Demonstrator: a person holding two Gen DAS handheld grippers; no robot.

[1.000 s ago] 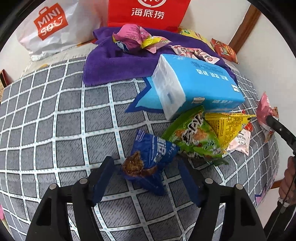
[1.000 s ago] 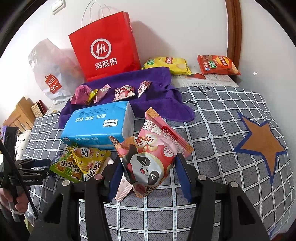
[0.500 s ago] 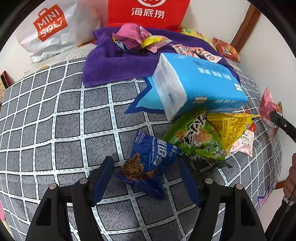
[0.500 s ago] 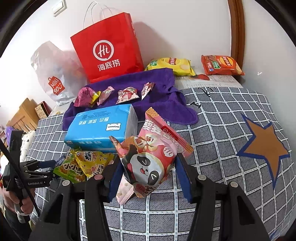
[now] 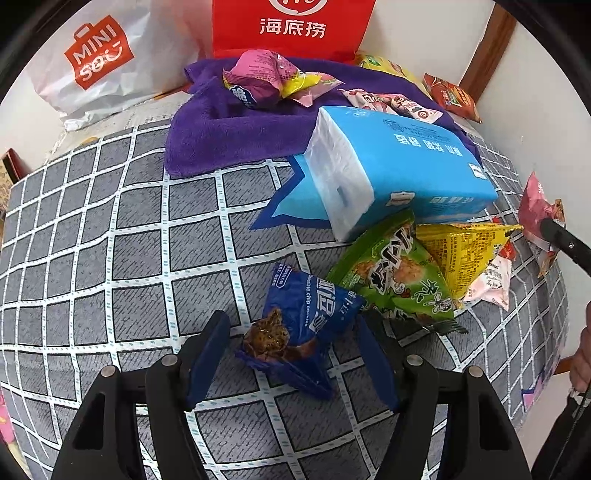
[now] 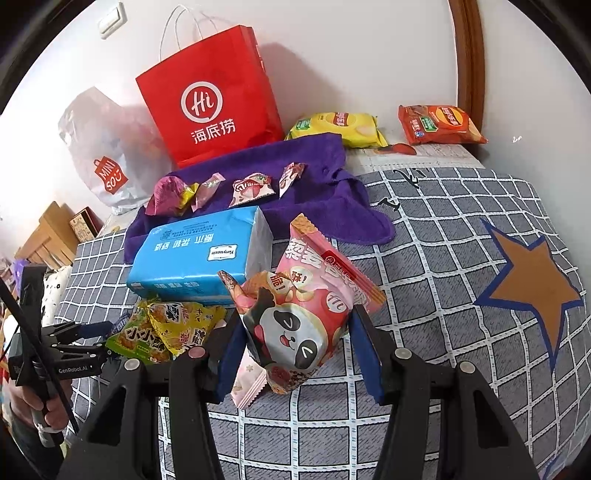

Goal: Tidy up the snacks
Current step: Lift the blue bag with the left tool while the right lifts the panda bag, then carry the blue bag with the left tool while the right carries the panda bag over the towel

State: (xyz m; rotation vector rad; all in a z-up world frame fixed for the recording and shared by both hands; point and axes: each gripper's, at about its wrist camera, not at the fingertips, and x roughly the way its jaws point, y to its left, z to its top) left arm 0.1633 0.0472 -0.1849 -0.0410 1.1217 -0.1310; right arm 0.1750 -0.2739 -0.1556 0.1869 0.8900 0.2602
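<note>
Item, left gripper point(image 5: 291, 354): jaws closing around the blue cookie packet point(image 5: 301, 328), which is lying on the checked cover point(image 5: 110, 258) between the two blue pads; a gap is showing on both sides, so the pads are not yet pressing and the packet is not yet grasped. Item, right gripper point(image 6: 295, 354): clenched on the pink panda snack bag point(image 6: 303, 314), which is standing up between its pads, clear of the cover. Step in hand, as judged: the pick-up stage of sorting, one bag already held and the second being closed on. Next move, as judged: the left pads need to meet the crinkly packet squarely before any lift, since a loose pinch on film could slip. Just ahead and to the right of the left gripper: green snack bag point(image 5: 395, 280), partly overlapping the packet's far corner, and beside it the yellow snack bag point(image 5: 461, 251). Beyond those: blue tissue pack point(image 5: 399, 170). Farther still: purple towel point(image 5: 236, 133) carrying small wrapped sweets, then the red paper bag point(image 5: 291, 26) and the white shopping bag point(image 5: 99, 59) against the wall. Shown only by the right wrist view: a yellow chip bag point(image 6: 336, 127) and an orange chip bag point(image 6: 439, 123) in full at the far edge, the brown star point(image 6: 532, 291) printed on the cover, and the left gripper from the side, low at the left. Shown only by the left wrist view: the cookie packet itself and the gaps at the pads.
</note>
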